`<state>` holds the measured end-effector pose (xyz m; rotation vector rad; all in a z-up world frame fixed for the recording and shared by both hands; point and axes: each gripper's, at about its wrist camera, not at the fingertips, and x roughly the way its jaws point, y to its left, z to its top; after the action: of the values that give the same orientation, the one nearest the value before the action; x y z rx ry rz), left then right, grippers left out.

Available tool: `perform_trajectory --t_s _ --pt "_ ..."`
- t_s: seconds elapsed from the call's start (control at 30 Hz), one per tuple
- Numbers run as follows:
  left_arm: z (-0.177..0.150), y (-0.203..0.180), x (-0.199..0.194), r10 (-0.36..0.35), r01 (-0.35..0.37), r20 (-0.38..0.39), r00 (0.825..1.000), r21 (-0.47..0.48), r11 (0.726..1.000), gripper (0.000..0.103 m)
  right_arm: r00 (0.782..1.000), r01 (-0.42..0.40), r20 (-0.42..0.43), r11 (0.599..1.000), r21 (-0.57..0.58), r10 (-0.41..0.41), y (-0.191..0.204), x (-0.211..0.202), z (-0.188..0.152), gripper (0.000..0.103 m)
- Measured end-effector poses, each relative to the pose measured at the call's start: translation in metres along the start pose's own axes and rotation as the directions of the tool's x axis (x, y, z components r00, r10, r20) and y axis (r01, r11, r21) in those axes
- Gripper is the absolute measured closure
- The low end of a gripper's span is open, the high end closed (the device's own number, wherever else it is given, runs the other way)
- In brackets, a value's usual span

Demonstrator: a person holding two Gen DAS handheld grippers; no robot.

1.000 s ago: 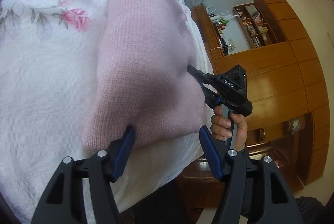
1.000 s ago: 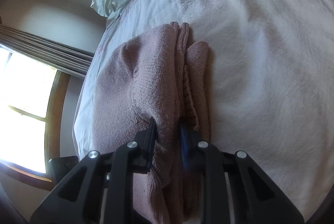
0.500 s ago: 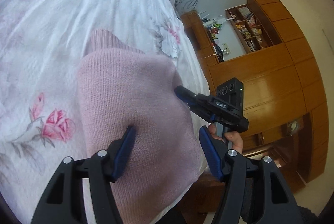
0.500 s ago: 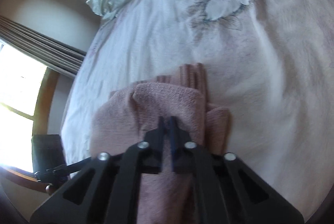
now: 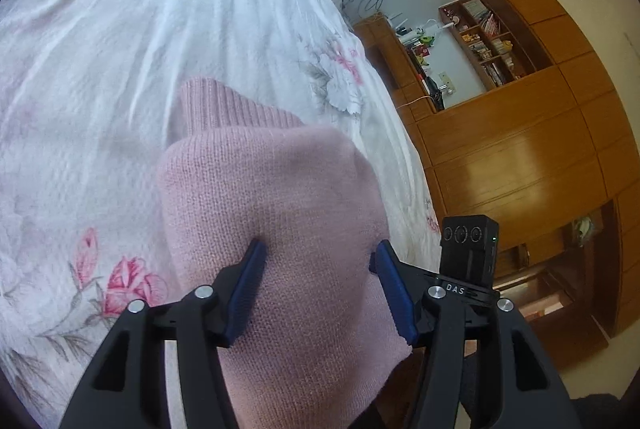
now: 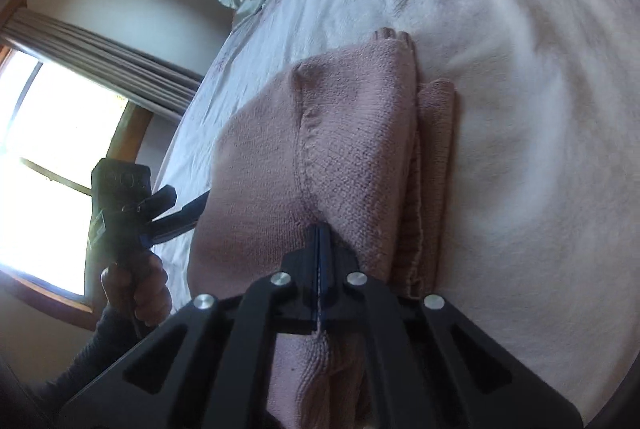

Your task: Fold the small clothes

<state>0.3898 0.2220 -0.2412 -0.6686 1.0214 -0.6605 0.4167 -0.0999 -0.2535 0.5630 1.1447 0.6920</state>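
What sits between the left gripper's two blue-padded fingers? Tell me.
In the left wrist view, the pink knitted sweater fills the gap of the open left gripper, bulging up between its fingers.

The pink sweater (image 5: 276,229) ran past the bottom edge in both wrist views. Its folded layers hid the bedspread (image 5: 120,49) beneath. Shelf contents (image 5: 488,37) were too small to identify. Window (image 6: 44,165) glare obscured everything outside.

We can read only one marking: the white letters "DAS" on the black body of the right gripper (image 5: 460,287), seen at the near right of the left wrist view, just below its camera block. The books on the far shelf (image 5: 486,37) carry printing too small for us to make out.
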Motion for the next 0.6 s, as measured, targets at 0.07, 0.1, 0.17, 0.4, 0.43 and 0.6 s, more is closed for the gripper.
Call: perform_trajectory --t_s 0.07,0.1,0.17,0.4,0.43,0.6 --pt "-0.008 -0.015 -0.017 0.016 -0.017 0.038 0.999 0.035 0.999 0.045 1.0 0.01 0.022 1.0 -0.018 -0.01 0.014 -0.014 -0.003 0.094" --pt "-0.016 -0.026 -0.028 -0.013 0.009 0.051 0.999 0.072 0.997 0.045 0.999 -0.014 0.032 0.999 -0.029 0.014 0.021 -0.025 -0.01 0.09" --pt "-0.04 -0.04 -0.041 -0.044 0.038 0.045 0.998 0.126 0.991 0.045 0.999 -0.037 0.033 0.997 -0.066 0.039 0.038 -0.036 -0.025 0.09" --pt "-0.078 -0.013 -0.025 0.002 -0.002 0.017 1.0 0.022 1.0 0.045 0.996 0.083 0.008 0.997 -0.003 -0.083 0.008 -0.019 -0.061 0.101" --pt "-0.078 -0.018 -0.03 0.015 -0.015 0.029 0.999 0.008 1.0 0.041 0.997 0.078 0.018 0.997 -0.005 -0.078 0.014 -0.024 -0.063 0.098" --pt "-0.117 -0.07 -0.068 0.236 -0.243 0.071 0.969 0.116 0.963 0.027 0.983 0.152 0.115 0.984 -0.088 -0.142 0.073 -0.069 -0.098 0.044"
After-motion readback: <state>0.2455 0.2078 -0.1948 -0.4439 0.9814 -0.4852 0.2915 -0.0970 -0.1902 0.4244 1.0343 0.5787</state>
